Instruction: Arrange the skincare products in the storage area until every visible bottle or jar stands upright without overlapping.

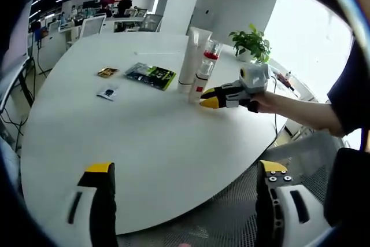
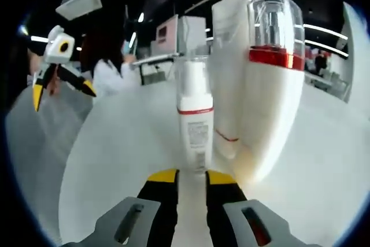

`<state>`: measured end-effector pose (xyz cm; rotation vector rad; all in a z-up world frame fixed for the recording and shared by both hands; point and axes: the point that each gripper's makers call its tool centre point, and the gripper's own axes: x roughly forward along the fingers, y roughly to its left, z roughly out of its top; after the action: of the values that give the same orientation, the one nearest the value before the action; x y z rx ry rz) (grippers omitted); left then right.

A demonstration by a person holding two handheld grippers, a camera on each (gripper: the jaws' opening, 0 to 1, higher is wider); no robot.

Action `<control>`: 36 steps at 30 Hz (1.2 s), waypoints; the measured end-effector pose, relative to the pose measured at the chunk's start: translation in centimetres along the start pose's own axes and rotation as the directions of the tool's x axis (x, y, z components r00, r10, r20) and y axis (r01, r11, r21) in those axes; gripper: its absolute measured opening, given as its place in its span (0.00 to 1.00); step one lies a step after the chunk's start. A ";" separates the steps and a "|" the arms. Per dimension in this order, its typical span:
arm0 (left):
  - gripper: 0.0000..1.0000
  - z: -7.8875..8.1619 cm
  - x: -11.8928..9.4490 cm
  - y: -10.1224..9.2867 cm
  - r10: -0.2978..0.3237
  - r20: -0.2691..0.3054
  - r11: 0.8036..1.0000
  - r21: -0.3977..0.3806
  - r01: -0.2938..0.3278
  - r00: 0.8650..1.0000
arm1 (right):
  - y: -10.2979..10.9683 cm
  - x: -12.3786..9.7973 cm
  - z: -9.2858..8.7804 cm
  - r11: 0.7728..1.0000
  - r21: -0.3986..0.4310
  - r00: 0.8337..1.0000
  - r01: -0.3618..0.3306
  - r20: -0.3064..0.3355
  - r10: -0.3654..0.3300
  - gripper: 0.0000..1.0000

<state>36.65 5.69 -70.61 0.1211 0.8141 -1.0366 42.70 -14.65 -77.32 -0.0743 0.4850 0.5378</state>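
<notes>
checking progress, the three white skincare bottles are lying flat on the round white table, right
Not flat: the three white skincare bottles stand upright, close together, on the round white table. The left gripper view shows it, with the right gripper at their base.

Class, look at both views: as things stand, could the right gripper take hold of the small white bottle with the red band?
Probably yes. In the right gripper view the small bottle stands upright just beyond the right gripper, with nothing between. The taller pump bottle and white tube stand close on one side, so the fingers have little spare room there.
</notes>
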 end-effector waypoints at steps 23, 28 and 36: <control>0.96 -0.1 -0.2 0.3 0.006 -0.002 1.000 -0.007 -0.006 1.000 | -1.1 0.8 0.5 1.000 -0.012 1.000 0.004 -0.010 -0.004 0.07; 0.96 0.1 -0.3 0.3 0.004 0.005 1.000 -0.007 -0.004 1.000 | -1.0 0.5 0.5 1.000 -0.007 1.000 0.007 -0.015 -0.007 0.09; 0.96 0.6 -0.4 0.1 -0.001 0.028 1.000 -0.010 0.001 1.000 | 0.2 -0.8 0.6 0.999 0.031 1.000 0.008 -0.017 -0.007 0.17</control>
<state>36.96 5.77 -69.92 0.0981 0.7941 -1.0332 42.25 -14.72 -76.38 -0.0515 0.5096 0.5224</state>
